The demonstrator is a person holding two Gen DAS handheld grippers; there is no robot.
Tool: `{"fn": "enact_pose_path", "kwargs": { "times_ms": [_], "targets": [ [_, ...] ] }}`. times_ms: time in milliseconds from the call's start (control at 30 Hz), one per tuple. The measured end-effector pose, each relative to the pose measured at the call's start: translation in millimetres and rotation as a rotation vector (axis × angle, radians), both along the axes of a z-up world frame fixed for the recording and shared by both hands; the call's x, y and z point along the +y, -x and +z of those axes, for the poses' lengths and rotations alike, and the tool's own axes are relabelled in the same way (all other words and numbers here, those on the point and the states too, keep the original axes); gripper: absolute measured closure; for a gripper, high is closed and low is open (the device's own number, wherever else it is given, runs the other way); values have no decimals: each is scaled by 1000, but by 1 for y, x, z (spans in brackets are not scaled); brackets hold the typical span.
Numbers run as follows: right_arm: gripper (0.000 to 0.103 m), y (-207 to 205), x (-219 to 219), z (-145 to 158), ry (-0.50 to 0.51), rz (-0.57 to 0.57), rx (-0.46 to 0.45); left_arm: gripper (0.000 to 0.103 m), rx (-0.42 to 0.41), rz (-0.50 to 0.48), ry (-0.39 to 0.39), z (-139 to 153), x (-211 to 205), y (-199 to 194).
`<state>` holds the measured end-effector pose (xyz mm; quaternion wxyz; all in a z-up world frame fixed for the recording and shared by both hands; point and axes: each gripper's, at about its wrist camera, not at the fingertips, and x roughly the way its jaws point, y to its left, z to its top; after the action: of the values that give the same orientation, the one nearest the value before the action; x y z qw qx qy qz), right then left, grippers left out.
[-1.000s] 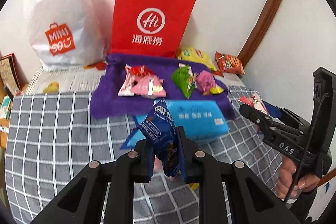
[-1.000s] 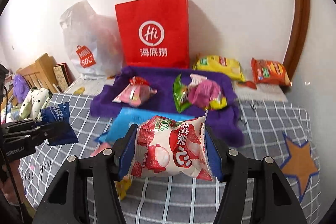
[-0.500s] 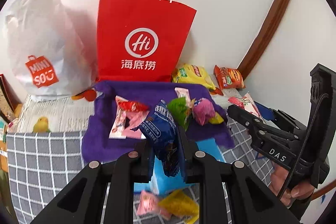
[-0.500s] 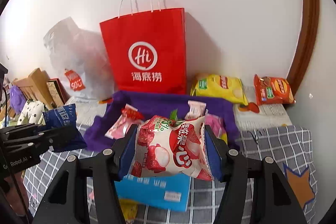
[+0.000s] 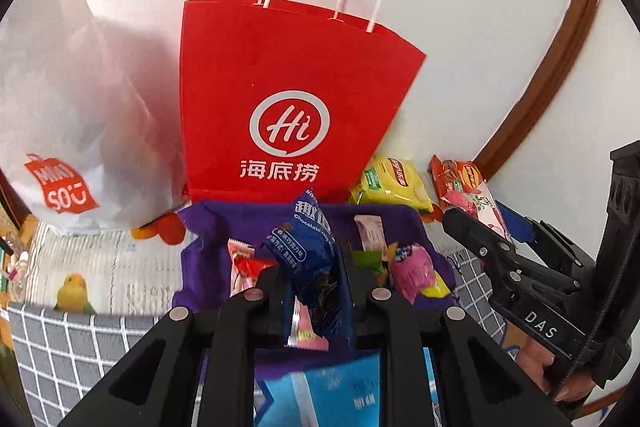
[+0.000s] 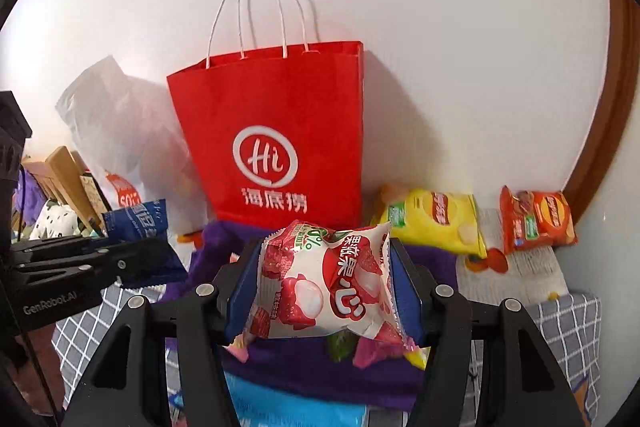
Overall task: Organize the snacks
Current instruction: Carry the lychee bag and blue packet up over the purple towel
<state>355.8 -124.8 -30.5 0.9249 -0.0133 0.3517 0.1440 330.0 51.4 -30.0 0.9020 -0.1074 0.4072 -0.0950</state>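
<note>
Held, left: my left gripper (image 5: pixel 310 291) is clamped on a blue cookie pack (image 5: pixel 310 259), which stands upright between the jaws, raised above the cloth.

Held, right: my right gripper (image 6: pixel 326 287) is clamped on a lychee-jelly bag (image 6: pixel 328 279), white and red, held broadside by its two edges.

Near edge of the tabletop: a light-blue pack (image 5: pixel 340 391) on the grey checked cover (image 5: pixel 52 347).

Middle: a purple cloth (image 5: pixel 204 263) carrying a red-and-pink sweet (image 5: pixel 244 267) at its left side, a green packet (image 5: pixel 368 261) and a pink packet (image 5: pixel 414 269) at its right.

Far edge, against the wall: a red paper bag (image 5: pixel 288 95) standing upright just behind the cloth; a white plastic bag (image 5: pixel 76 131) to its left; a yellow crisp bag (image 6: pixel 436 221) and an orange crisp bag (image 6: pixel 536 219) lying toward the far right corner.
</note>
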Motion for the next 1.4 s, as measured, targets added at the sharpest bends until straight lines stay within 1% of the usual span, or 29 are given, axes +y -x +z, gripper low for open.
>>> {"fn": "enact_pose_path", "kwargs": {
  "times_ms": [67, 167, 267, 467, 567, 700, 767, 867, 933, 1033, 1133, 1300, 1400],
  "targets": [
    [43, -7, 2, -7, -6, 0, 8, 85, 5, 8, -3, -7, 3, -7],
    [43, -16, 2, -26, -20, 6, 38, 85, 22, 9, -8, -22, 7, -15],
    [43, -28, 5, -46, 12, 21, 90, 85, 60, 8, -26, -34, 8, -24],
    [43, -41, -2, -63, 47, -22, 129, 85, 100, 12, 4, -48, 16, -33],
    [43, -44, -7, -69, 62, -16, 147, 85, 114, 14, 9, -53, 18, -36],
    [43, -51, -9, -81, 78, -21, 188, 85, 128, 11, 27, -57, 20, -39],
    [43, -53, -7, -87, 89, -16, 207, 85, 128, 14, 17, -59, 20, -39],
    [43, -54, -3, -93, 103, 6, 215, 85, 132, 19, 10, -61, 20, -40],
    [42, -53, 0, -95, 105, 20, 211, 85, 134, 19, 19, -61, 22, -40],
    [42, -53, 6, -100, 134, 35, 223, 85, 135, 16, 32, -61, 23, -40],
    [42, -55, 8, -107, 156, 23, 248, 85, 143, 6, 45, -63, 23, -40],
    [41, -60, 6, -115, 173, 6, 289, 85, 150, 2, 39, -65, 21, -41],
    [41, -61, 5, -117, 162, 17, 316, 85, 154, 5, 39, -66, 22, -43]
  ]
}}
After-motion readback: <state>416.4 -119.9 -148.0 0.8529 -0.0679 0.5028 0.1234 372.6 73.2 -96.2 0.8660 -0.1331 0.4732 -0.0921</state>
